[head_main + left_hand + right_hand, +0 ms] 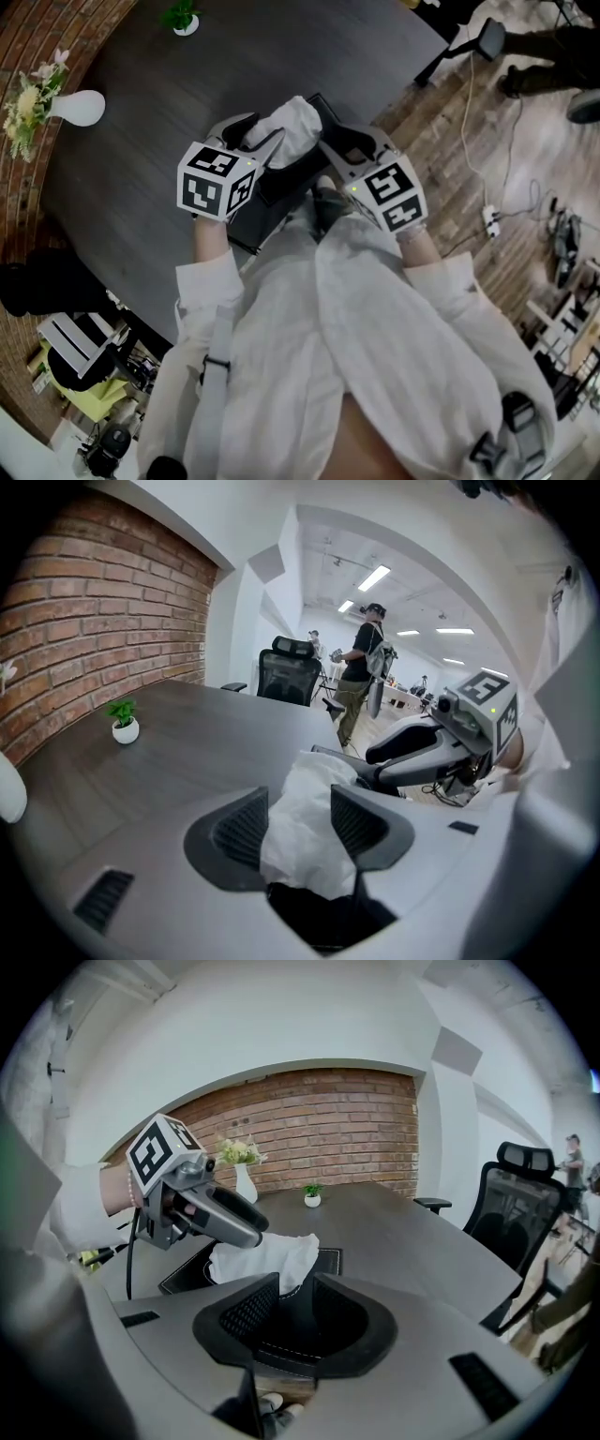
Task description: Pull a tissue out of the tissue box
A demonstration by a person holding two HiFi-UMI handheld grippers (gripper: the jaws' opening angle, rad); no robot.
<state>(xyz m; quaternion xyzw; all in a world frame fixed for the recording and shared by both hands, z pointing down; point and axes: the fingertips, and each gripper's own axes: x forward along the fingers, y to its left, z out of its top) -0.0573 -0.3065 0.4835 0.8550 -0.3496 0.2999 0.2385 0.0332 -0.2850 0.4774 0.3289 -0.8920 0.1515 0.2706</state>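
Head view: the tissue box (281, 183) sits near the near edge of the dark table (131, 150), with bare tabletop to its far side and left. The left gripper (298, 808) is released, jaws wide around the tissue (314, 780) rising from the box. The right gripper (295, 1288) is clenched on the box's edge. A vase (80, 108) and a small plant (183, 17) stand far off, by the brick wall (28, 37).
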